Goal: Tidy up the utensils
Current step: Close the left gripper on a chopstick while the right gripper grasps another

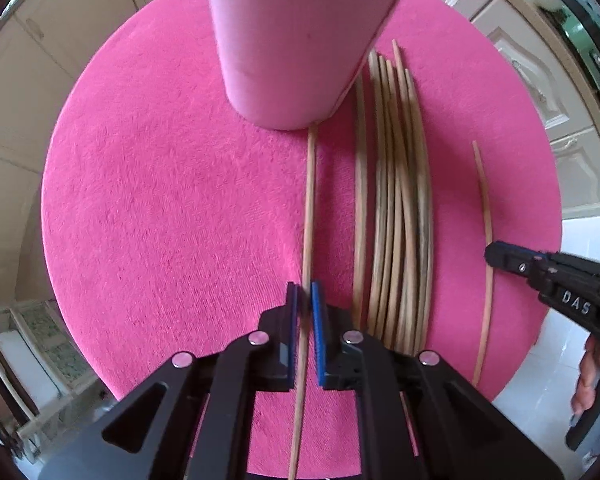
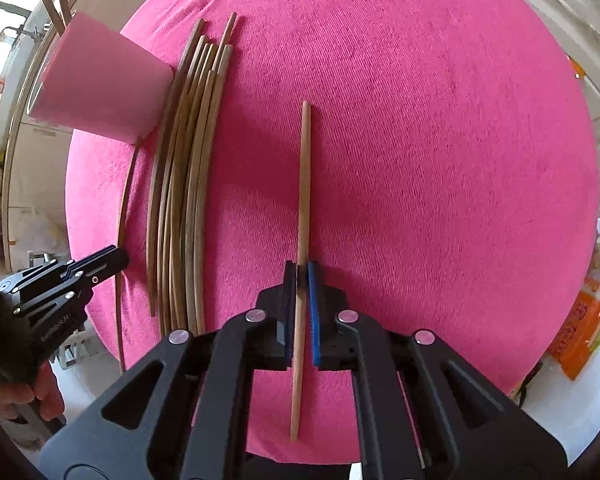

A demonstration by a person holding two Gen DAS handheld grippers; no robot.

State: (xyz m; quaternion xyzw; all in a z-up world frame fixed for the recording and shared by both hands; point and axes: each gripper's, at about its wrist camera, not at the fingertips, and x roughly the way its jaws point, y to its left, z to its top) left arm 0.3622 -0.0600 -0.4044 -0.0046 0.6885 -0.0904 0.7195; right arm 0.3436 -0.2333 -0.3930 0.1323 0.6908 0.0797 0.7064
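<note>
Both fingers [image 1: 305, 300] [image 2: 301, 280] tight on chopsticks [image 1: 309, 216] [image 2: 303, 184]

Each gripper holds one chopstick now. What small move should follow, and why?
Probably lift the left gripper and its chopstick toward the pink cup: its far tip lies at the cup's base, and the pads are closed on it.

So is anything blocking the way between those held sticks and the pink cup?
Nothing visible. Each chopstick, left and right, is already clamped in its jaws. The pink cup stands on the pink cloth; only the chopstick bundle lies flat beside it.
</note>
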